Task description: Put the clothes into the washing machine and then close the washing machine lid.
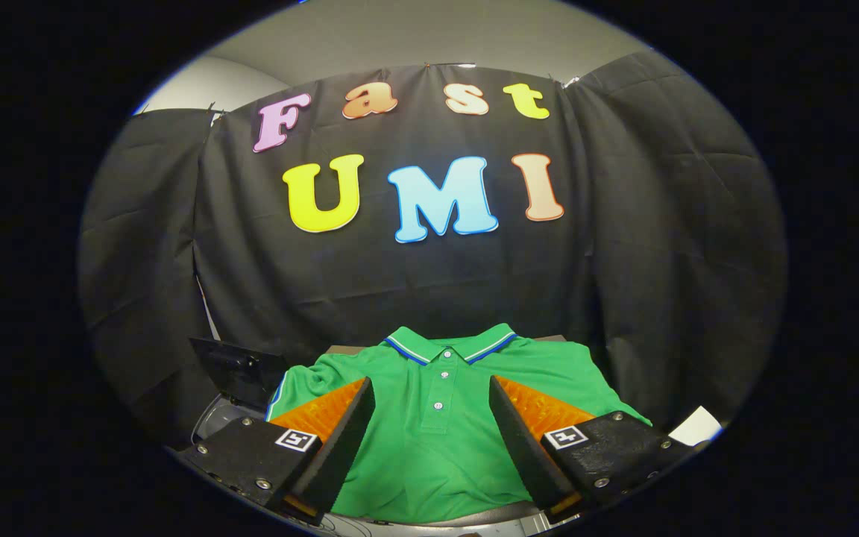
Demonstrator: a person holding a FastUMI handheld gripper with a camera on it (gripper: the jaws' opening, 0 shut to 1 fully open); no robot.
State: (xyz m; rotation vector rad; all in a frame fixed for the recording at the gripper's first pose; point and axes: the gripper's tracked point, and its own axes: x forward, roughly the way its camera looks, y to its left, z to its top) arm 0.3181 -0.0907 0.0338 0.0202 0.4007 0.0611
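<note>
Gripper view: looked forward along the two fingers, slightly down onto a laid-out shirt.
Gripper: jaws stood wide apart, nothing clamped between them.
Fingers: one on each side of the shirt's button placket; ribbed pads faced inward. Whether the tips touched the cloth could not be told.
Markers: a small square coded tag sat on each finger block.
Green polo shirt: lay front-up and mostly flat, between and just ahead of the fingers, spreading past both of them to either side.
Placket: ran up the middle of the gap between the fingers, with white buttons in a row.
Collar: at the shirt's far end, beyond the fingertips, green with blue and white striped trim.
Sleeve: the one beyond the left finger was bunched, with a striped cuff edge showing.
Support: shirt rested on a dark surface; its near edge showed just under the hem.
Washing machine lid: dark panel, tilted up, beside the shirt's left sleeve. The machine's light-coloured rim curved below it.
White slip: pale paper-like piece beyond the right finger block, off the shirt.
Backdrop: black cloth wall hung behind everything, pale room wall above it.
</note>
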